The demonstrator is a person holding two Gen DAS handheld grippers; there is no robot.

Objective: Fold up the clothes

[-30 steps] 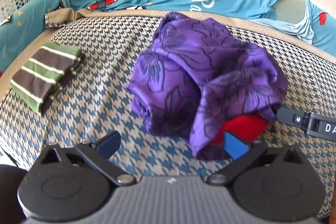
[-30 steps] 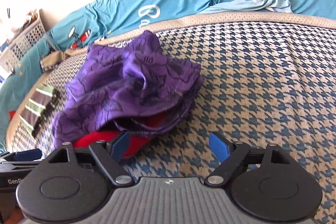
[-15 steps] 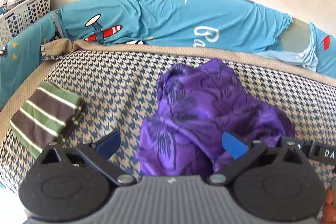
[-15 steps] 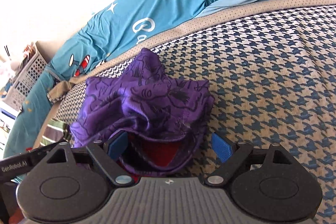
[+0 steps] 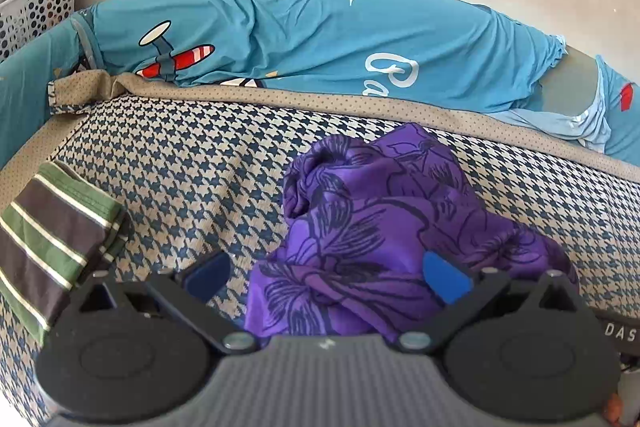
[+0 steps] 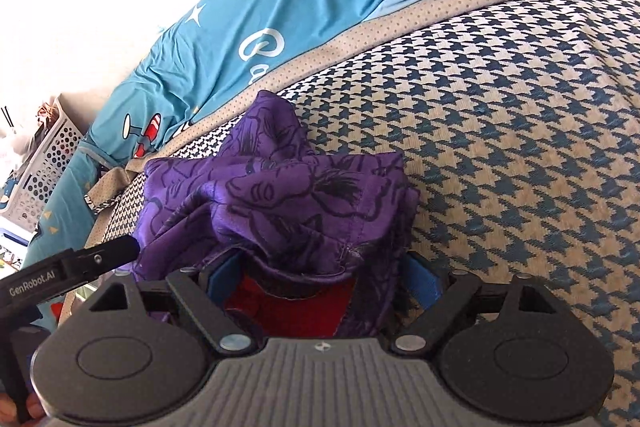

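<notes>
A crumpled purple floral garment (image 5: pixel 384 235) lies bunched on the houndstooth bedcover (image 6: pixel 520 155), a red lining (image 6: pixel 292 311) showing underneath. The right gripper (image 6: pixel 320 279) straddles its near edge, jaws wide but closing. The left gripper (image 5: pixel 326 273) gapes open, gripping nothing. A folded striped garment (image 5: pixel 52 247) lies well apart.

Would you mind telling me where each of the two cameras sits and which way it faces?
Left wrist: on the left gripper, looking forward and down across the houndstooth bed cover to the purple garment, the folded striped garment and the blue bedding; its own open fingers show.
Right wrist: on the right gripper, tilted, close over the purple garment with red cloth beneath; its jaws are closing around it; the left gripper's finger shows.
Shared: garment, bedding, white basket.
</notes>
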